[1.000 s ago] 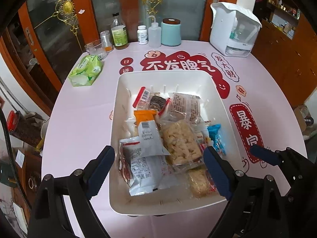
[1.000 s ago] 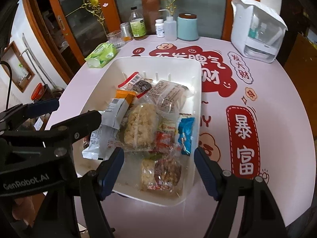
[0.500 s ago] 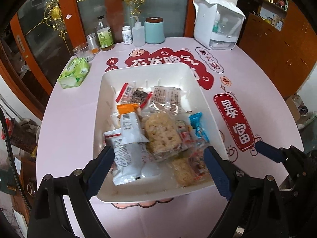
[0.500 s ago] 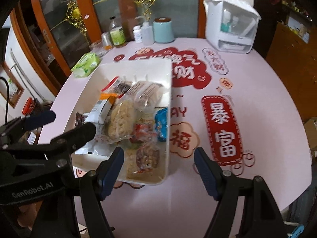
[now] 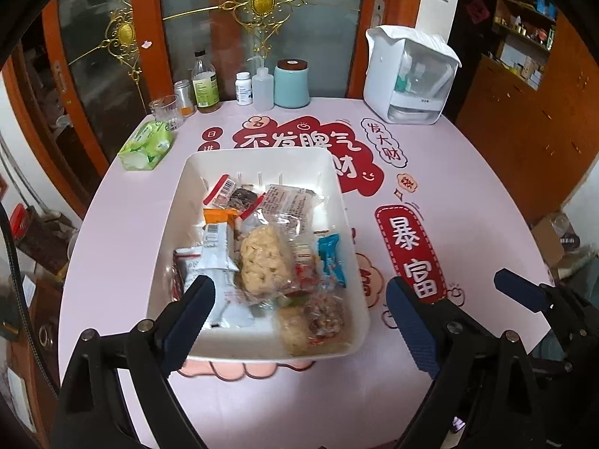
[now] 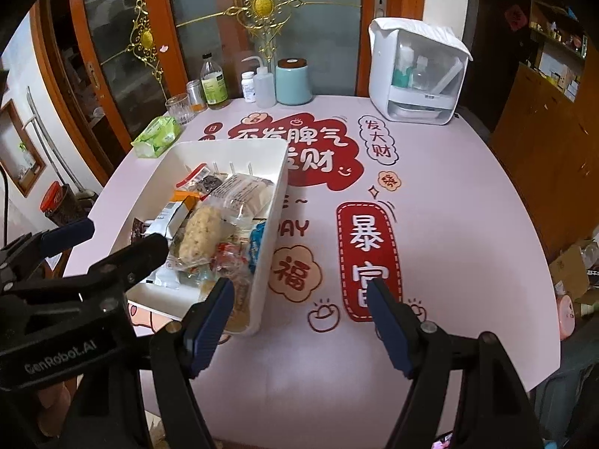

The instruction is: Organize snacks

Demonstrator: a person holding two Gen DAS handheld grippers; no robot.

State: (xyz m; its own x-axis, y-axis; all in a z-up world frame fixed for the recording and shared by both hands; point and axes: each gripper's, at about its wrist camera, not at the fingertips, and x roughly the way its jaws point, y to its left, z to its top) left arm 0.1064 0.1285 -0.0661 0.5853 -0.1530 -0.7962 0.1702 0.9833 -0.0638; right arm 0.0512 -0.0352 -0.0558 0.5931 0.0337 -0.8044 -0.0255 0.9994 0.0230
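**Both hand-held grippers spread, nothing held, snacks in the bin**

Far left on the pink surface (image 5: 468,194), near the edge, we see a green tissue pack (image 5: 146,144). Behind it along the back edge: a glass tumbler (image 5: 164,109), a small metal tin (image 5: 184,93), a bottle with a green label (image 5: 204,86), a white pill bottle (image 5: 243,88), a squeeze bottle (image 5: 263,88) and a teal canister (image 5: 291,83).

Left of centre sits the white bin (image 5: 258,159), resting on the surface and full of snack packets (image 5: 262,258). We make out a white-and-silver pouch (image 5: 217,262) on its left side, an orange packet (image 5: 220,217) above that, a clear bag of pale puffed pieces (image 5: 264,262) in the middle, a blue wrapper (image 5: 331,258) against the right wall, and a clear wrapped nut bar (image 5: 322,316) at the near right corner.

Our left hand-held gripper (image 5: 299,321) hovers over the bin's near end, jaws spread wide, nothing between the pads. One finger overlaps the pouch in view; we cannot tell whether it touches.

Right of the bin, over bare printed surface with red characters, our right hand-held gripper (image 6: 301,323) is also spread and empty. Its left finger lines up with the bin's near right corner; contact unclear.

Far right at the back stands a white appliance with a clear front (image 5: 410,76).
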